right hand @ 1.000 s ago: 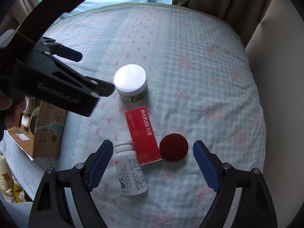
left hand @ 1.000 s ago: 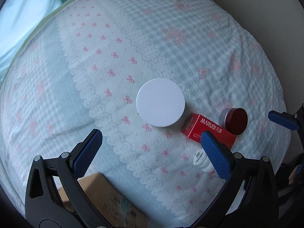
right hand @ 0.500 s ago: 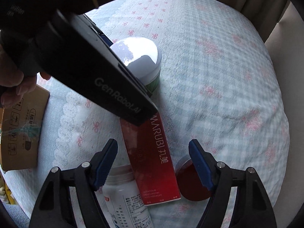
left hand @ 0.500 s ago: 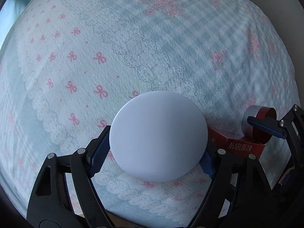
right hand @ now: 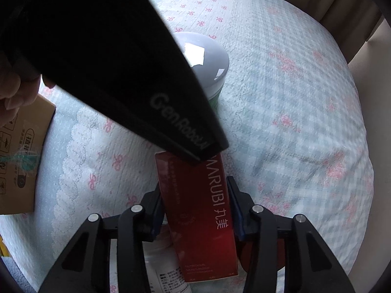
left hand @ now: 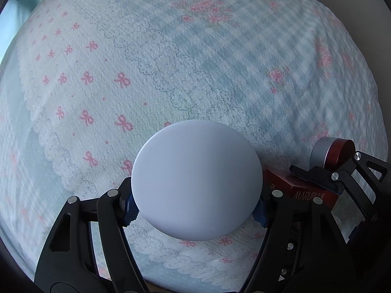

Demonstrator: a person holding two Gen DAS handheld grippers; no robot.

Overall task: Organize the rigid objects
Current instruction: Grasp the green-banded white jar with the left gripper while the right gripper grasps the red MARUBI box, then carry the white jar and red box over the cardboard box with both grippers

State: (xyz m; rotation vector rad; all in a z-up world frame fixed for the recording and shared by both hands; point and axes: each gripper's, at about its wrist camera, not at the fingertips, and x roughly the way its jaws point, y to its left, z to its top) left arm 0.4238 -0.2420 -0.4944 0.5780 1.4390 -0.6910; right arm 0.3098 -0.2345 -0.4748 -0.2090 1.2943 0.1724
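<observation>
My left gripper (left hand: 195, 211) is shut on a round white-lidded jar (left hand: 196, 179), its blue pads pressing both sides under the lid. The jar also shows in the right wrist view (right hand: 207, 56), partly hidden by the left gripper's black body (right hand: 110, 56). My right gripper (right hand: 196, 213) is shut on a red MARUBI box (right hand: 198, 210) lying on the bedspread; the box also shows in the left wrist view (left hand: 303, 190). A small red-lidded tin (left hand: 334, 151) lies beside the box. A white bottle (right hand: 163, 268) lies left of the box.
Everything rests on a pale blue checked bedspread (left hand: 171, 61) with pink bows and lace. A cardboard box (right hand: 22, 151) sits at the left. A brown curtain (right hand: 342, 2) and a pale wall (right hand: 374, 78) lie beyond the bed's right edge.
Both grippers moved down and closed: the left onto the white-lidded jar, the right onto the red box. Both were open a second ago.
</observation>
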